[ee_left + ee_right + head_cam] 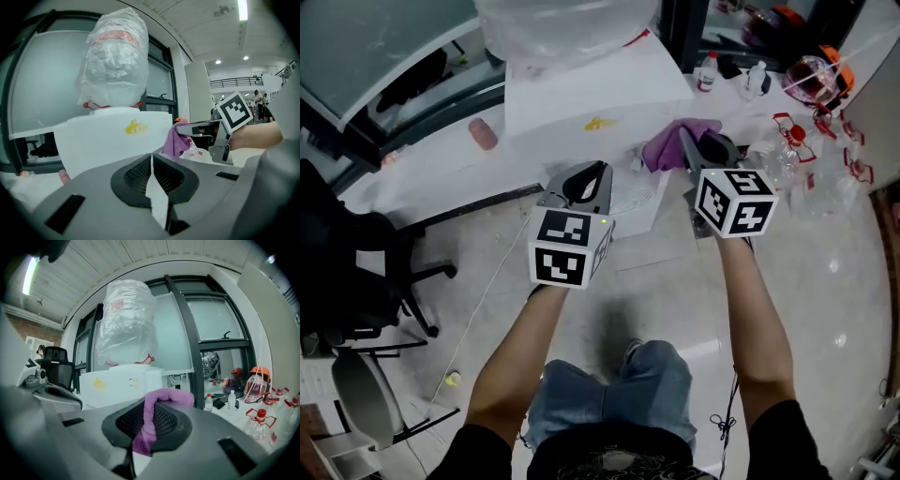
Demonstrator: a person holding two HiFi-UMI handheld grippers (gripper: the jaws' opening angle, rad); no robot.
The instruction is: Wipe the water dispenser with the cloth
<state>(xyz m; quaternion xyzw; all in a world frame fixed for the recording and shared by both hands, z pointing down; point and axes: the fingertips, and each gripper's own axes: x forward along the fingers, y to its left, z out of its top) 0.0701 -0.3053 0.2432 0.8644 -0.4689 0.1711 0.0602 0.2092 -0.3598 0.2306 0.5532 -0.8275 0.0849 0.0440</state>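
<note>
The white water dispenser (591, 94) stands ahead of me, with a plastic-wrapped bottle (567, 28) on top and a yellow mark on its front. My right gripper (698, 150) is shut on a purple cloth (670, 141), held close to the dispenser's right front corner. In the right gripper view the cloth (168, 397) hangs over the pads of that gripper (150, 408), with the dispenser (122, 383) beyond. My left gripper (581, 183) is shut with nothing in it, just short of the dispenser's front. From the left gripper view (151, 157) I see the dispenser (112, 140) and the cloth (174, 140).
A black office chair (356, 272) stands at the left. Clear plastic bottles with red caps (797, 150) crowd the floor at the right. Small bottles (706, 73) and orange headgear (816, 75) lie at the back right. A pink cup (483, 133) sits on the white ledge (422, 178).
</note>
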